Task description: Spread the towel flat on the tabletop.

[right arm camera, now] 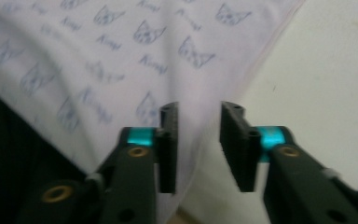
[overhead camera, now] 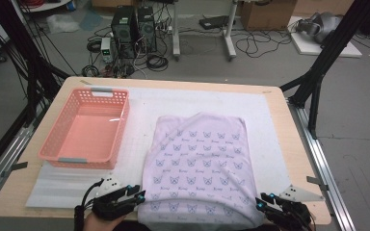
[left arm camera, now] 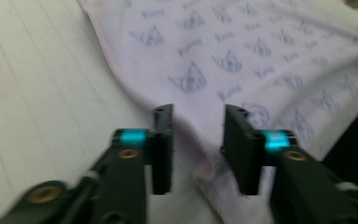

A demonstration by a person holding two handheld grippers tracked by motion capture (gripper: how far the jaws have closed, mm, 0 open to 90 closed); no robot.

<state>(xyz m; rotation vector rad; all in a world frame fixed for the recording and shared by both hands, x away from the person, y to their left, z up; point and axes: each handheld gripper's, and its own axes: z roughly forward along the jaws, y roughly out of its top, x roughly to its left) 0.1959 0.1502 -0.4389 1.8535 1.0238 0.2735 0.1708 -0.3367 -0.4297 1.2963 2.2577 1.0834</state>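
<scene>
We see a pale lilac cloth printed with small cat faces spread flat on the white mat that covers the table, its near edge hanging over the table's front. To its left stands an empty pink basket, well apart from the cloth. Our left gripper sits at the cloth's near left corner, and in the left gripper view its jaws stand spread, with the hem of the cloth lying between them but not pinched. Our right gripper waits at the near right corner; in the right gripper view its jaws are likewise spread apart over the cloth's edge, pressing on nothing.
</scene>
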